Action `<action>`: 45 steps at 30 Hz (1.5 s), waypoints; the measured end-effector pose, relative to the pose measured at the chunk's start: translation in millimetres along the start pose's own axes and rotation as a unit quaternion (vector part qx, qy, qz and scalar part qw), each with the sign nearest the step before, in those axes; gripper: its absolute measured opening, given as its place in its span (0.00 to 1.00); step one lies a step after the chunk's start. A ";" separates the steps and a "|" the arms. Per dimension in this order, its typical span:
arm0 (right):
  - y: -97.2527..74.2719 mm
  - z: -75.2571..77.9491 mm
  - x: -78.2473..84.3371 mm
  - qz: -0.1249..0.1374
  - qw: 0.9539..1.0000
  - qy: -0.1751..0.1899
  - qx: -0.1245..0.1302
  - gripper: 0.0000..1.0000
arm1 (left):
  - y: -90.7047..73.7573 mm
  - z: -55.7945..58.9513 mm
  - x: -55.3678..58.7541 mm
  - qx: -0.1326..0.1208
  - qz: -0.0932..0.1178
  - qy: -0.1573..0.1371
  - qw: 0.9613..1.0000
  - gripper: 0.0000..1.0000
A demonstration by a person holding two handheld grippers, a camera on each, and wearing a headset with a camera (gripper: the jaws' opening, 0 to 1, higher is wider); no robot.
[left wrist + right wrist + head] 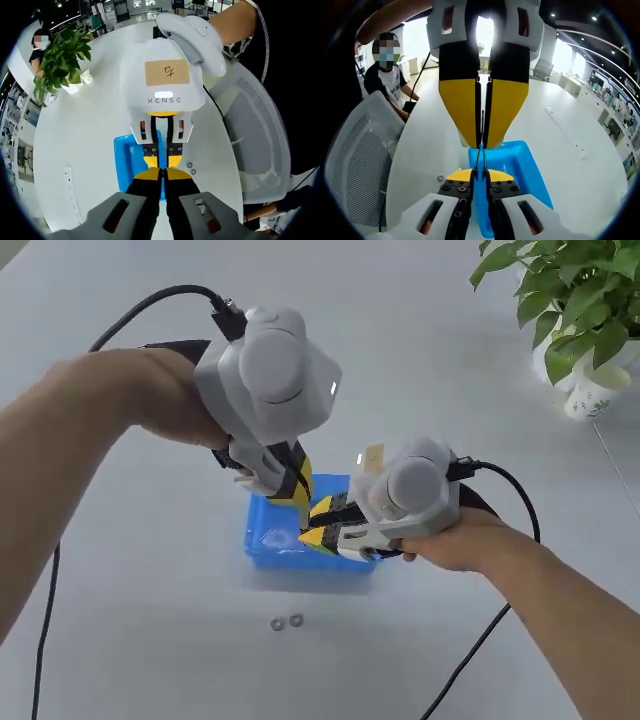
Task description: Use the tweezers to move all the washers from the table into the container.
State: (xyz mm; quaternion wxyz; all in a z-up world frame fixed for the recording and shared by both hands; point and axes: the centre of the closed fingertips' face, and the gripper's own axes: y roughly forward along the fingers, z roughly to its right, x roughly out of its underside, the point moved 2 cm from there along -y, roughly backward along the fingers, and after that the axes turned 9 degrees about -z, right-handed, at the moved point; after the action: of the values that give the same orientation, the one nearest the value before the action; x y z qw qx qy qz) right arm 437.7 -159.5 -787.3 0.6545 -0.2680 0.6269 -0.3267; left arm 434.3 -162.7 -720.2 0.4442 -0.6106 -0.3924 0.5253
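Left gripper: jaws pinched on the tweezers, above the container.
Right gripper: likewise clamped, tip to tip.
Washers: two on the table, just beside the container, nearer the right gripper.

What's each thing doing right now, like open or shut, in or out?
Left gripper: shut on the tweezers.
Right gripper: almost shut around the tweezers' end; grip unclear.
Tweezers: held above the container.
Container: open-topped, sitting on the table.
Washers: two lying on the table, outside the container.
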 end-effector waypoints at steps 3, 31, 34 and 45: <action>-0.7 -5.7 -0.4 -0.002 1.000 -0.003 -0.001 0.11 | 0.0 4.6 -0.5 0.002 0.000 -0.001 1.000 0.04; 16.9 -47.3 16.4 -0.018 0.999 -0.012 -0.028 0.11 | 24.5 43.8 6.0 0.014 0.004 -0.021 1.000 0.04; 20.1 -51.2 19.1 -0.018 0.999 -0.012 -0.031 0.11 | 28.2 47.4 7.4 0.014 0.005 -0.023 1.000 0.04; 27.7 -63.0 27.0 -0.024 0.999 -0.012 -0.044 0.11 | 38.9 57.9 11.8 0.017 0.004 -0.029 0.999 0.04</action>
State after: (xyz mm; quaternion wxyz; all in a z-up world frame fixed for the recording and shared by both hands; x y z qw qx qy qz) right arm 377.5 -158.5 -830.2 0.6415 -0.3155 0.6260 -0.3116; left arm 379.2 -155.5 -764.0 0.4405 -0.5893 -0.3934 0.5513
